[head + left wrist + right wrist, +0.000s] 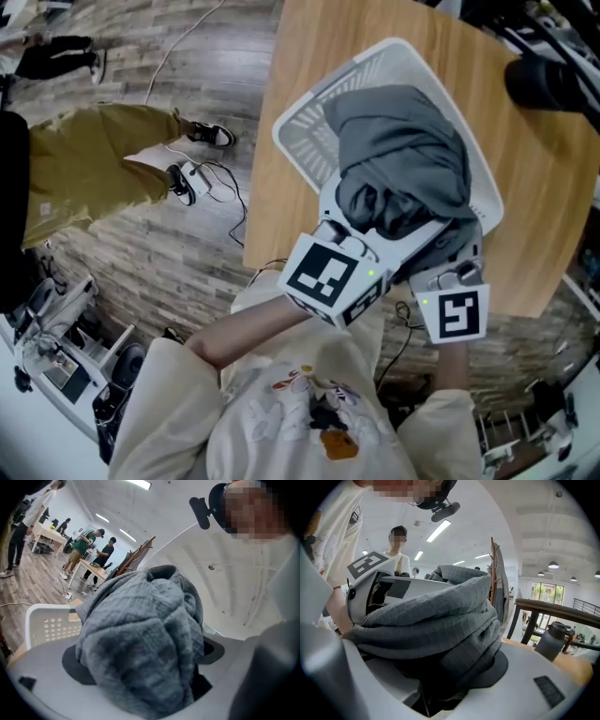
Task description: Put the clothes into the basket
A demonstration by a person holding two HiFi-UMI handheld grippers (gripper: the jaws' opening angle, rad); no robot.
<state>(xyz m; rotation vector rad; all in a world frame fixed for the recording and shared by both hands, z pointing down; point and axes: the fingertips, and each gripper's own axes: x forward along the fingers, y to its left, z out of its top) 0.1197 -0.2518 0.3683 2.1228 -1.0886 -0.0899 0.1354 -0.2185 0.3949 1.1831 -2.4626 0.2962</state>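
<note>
A white plastic basket [300, 127] stands on the wooden table [525, 187]. A bunched grey garment [403, 150] hangs over the basket's near end, partly inside it. My left gripper [361, 220] is shut on the garment's near left side, and my right gripper [450, 251] is shut on its near right side. In the left gripper view the grey garment [140, 639] fills the jaws and hides the fingertips, with the basket's rim [47, 620] behind it. In the right gripper view thick folds of the garment [440, 620] sit between the jaws, and the left gripper's body [370, 588] is just beyond.
The table's left edge drops to a wood-look floor with cables [225, 187]. A person in khaki trousers [84, 169] stands there. A black object [553, 80] lies at the table's far right. A dark bottle [553, 639] and a coat rack [492, 573] show behind.
</note>
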